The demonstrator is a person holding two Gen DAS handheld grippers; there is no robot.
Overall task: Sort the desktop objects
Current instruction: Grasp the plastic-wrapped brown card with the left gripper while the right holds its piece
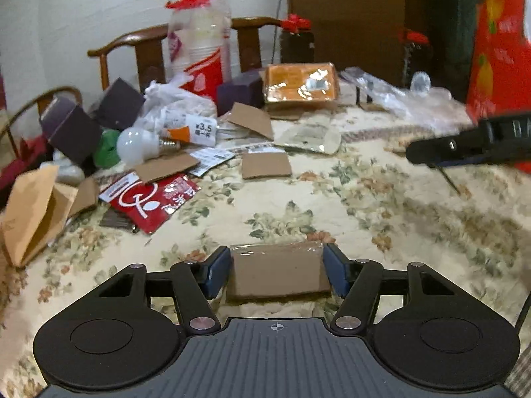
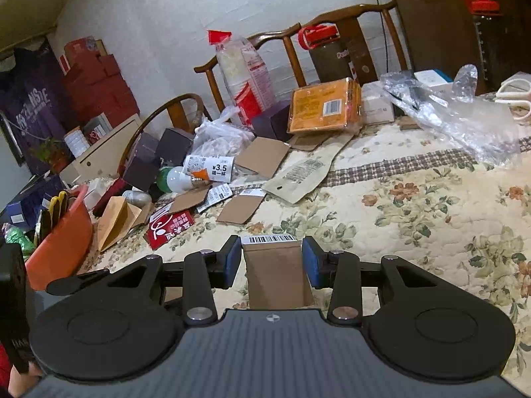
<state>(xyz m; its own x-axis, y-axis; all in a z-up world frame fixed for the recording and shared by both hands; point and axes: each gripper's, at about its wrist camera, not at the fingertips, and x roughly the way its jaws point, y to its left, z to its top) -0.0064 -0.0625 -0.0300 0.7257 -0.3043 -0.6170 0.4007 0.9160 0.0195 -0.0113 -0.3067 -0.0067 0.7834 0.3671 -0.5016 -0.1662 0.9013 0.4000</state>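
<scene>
- One cardboard piece (image 1: 277, 275) lies flat on the floral tablecloth (image 1: 381, 219), well to the near side of the white light bulb (image 1: 137, 144) and to its right in the left wrist view.
- One left gripper (image 1: 277, 258) straddles that piece, and its two blue pads meet the piece's side edges in a grip.
- One brown pouch (image 2: 275, 278) with a barcode label sits between the right gripper (image 2: 270, 248) pads, which close against its sides; it too is well nearer than the bulb and to its right.
- Three more loose cardboard pieces lie near the bulb: one (image 1: 166, 165) just in front of it, one (image 1: 265, 165) to its right, one (image 1: 254, 121) further back on the right.
- One red sachet (image 1: 152, 200) lies just in front of the bulb.
- At least three dark purple boxes: two (image 1: 71, 129) (image 1: 121, 102) left of and behind the bulb, one (image 1: 239, 91) behind it to the right.
- One orange packet (image 1: 300, 83) stands beyond that last box, well right of the bulb.
- One tall bag of paper cups (image 1: 199, 39) rises behind the bulb.
- Two wooden chairs (image 1: 132, 41) (image 1: 49, 94) stand behind and left of the bulb.
- Two red-lidded jars (image 2: 323, 53) (image 2: 488, 33) stand far right of the bulb.
- One orange basin (image 2: 63, 248) sits left of the bulb, nearer the camera.
</scene>
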